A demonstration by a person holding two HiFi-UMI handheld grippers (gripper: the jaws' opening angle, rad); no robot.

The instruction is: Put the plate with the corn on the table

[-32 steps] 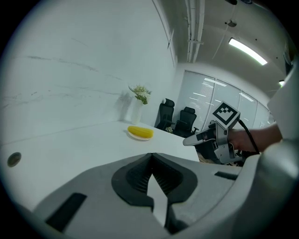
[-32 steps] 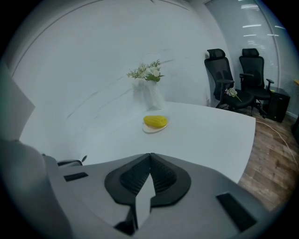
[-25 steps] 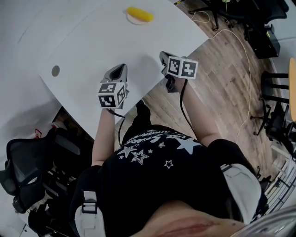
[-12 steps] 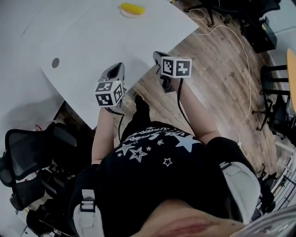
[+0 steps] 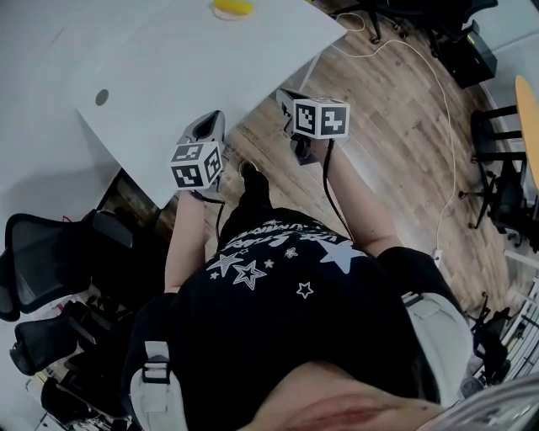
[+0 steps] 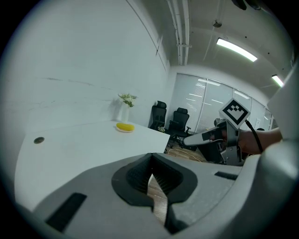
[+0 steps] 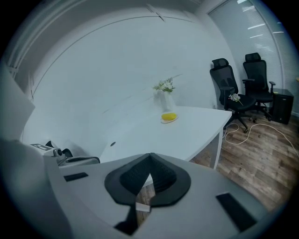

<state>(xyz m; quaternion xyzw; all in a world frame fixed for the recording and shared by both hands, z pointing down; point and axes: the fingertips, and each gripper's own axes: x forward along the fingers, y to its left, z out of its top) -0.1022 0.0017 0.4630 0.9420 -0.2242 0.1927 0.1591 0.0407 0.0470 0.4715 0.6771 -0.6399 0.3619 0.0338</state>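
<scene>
Seen from above, the tips of the left tongs [image 5: 212, 125] and right tongs [image 5: 285, 98] are hard to make out, but their own views show both closed on nothing. Since a second ago both have drawn back to the table's [image 5: 194, 76] near edge, forearms stretched forward. The plate with the corn [image 5: 232, 8] lies at the table's far side, cut off by the frame's top.

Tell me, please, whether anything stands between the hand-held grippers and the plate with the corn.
Nothing visible does. The left hand-held gripper and the right hand-held gripper are shut and empty. Only the bare top of the table lies ahead of them up to the plate. The vase stands beyond it.
</scene>
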